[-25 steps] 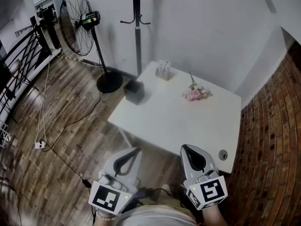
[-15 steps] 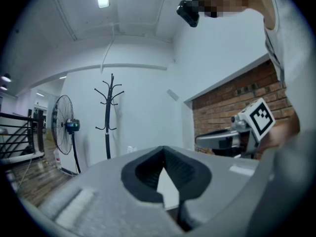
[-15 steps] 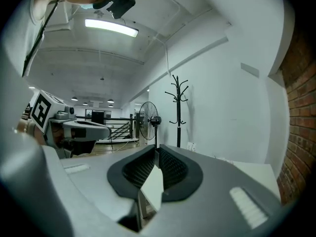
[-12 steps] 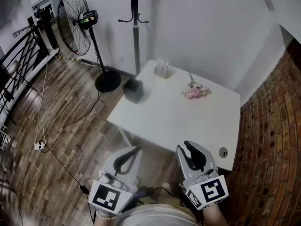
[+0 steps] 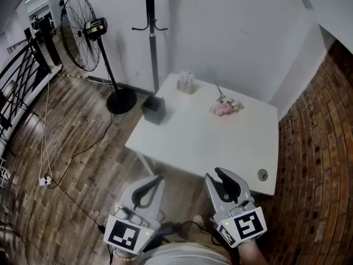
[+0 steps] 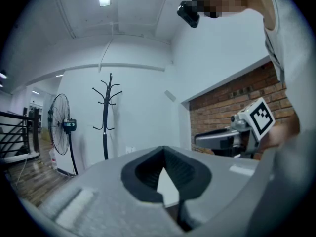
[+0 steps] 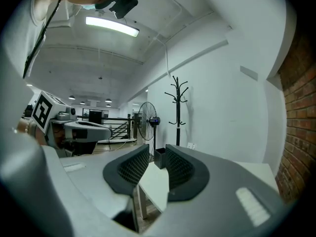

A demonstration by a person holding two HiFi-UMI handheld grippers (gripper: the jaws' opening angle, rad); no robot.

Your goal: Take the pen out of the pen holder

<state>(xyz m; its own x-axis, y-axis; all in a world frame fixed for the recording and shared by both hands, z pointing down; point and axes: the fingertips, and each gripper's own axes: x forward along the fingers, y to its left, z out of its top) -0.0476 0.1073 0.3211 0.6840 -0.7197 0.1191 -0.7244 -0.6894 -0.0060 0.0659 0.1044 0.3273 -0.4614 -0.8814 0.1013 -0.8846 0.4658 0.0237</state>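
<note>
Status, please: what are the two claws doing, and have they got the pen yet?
Left gripper shut, empty; right gripper open, empty. Black pen holder untouched at the table's left corner; pen not discernible. Nothing seen blocking.

White table (image 5: 204,142) on wood floor (image 5: 71,142), fan (image 5: 80,35) and coat rack (image 5: 150,37) by white wall (image 5: 237,37).

Table (image 5: 204,142) ahead, far edge near wall. On it: box (image 5: 154,109), perhaps pen holder, at left corner; small rack (image 5: 186,83) at far edge; flowers (image 5: 223,107) right of rack. Coat stand (image 5: 150,32) behind table's far-left corner; fan (image 5: 83,35) farther left.
</note>
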